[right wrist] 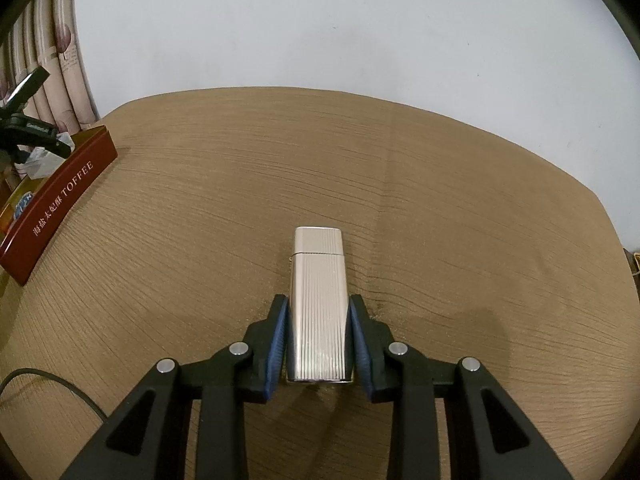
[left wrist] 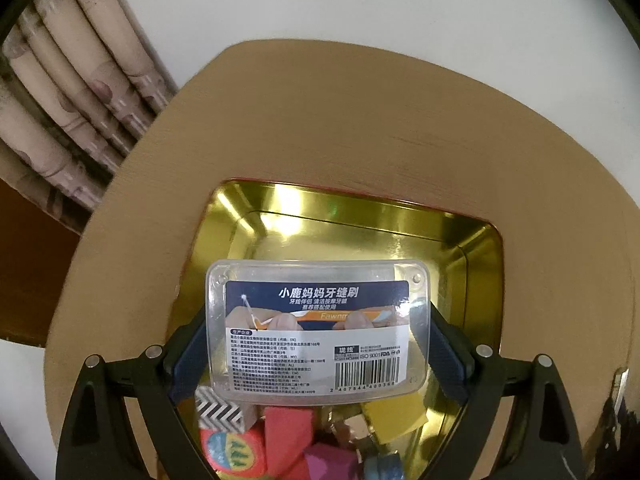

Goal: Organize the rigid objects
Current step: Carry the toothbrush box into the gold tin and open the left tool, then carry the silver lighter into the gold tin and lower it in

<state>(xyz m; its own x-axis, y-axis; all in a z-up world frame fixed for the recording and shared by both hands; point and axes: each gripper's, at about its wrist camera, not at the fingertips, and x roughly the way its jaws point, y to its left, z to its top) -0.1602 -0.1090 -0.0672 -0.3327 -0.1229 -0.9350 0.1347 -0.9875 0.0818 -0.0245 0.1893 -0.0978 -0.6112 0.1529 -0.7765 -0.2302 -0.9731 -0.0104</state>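
1. 2 hand-held grippers show, each with something between its blue pads. The left gripper (left wrist: 318, 344) pinches a clear, flat plastic box with a dark blue and white printed label (left wrist: 318, 330) by its 2 short ends, jaws spread wide around it.
2. That clear plastic box hangs over the shiny gold interior of a rectangular metal tin with a red rim (left wrist: 476, 256), label side facing the camera.
3. The right gripper (right wrist: 319, 338) has its jaws drawn in narrow on a slim silver ribbed metal lighter (right wrist: 319, 304), and both pads press its long sides. The lighter's capped end points away from the camera, over the tan wood-grain tabletop (right wrist: 480, 240).
4. The left gripper points steeply down into the tin; the right gripper tilts down toward the tabletop.
5. In the tin's near end lie small pieces: a block with black-and-white chevrons (left wrist: 222, 412), a red wedge-shaped block (left wrist: 286, 430), a yellow square piece (left wrist: 394, 416) and a magenta block (left wrist: 330, 462).
6. In the right wrist view the tin's dark red side, printed TOFFEE, stands at the table's far left.
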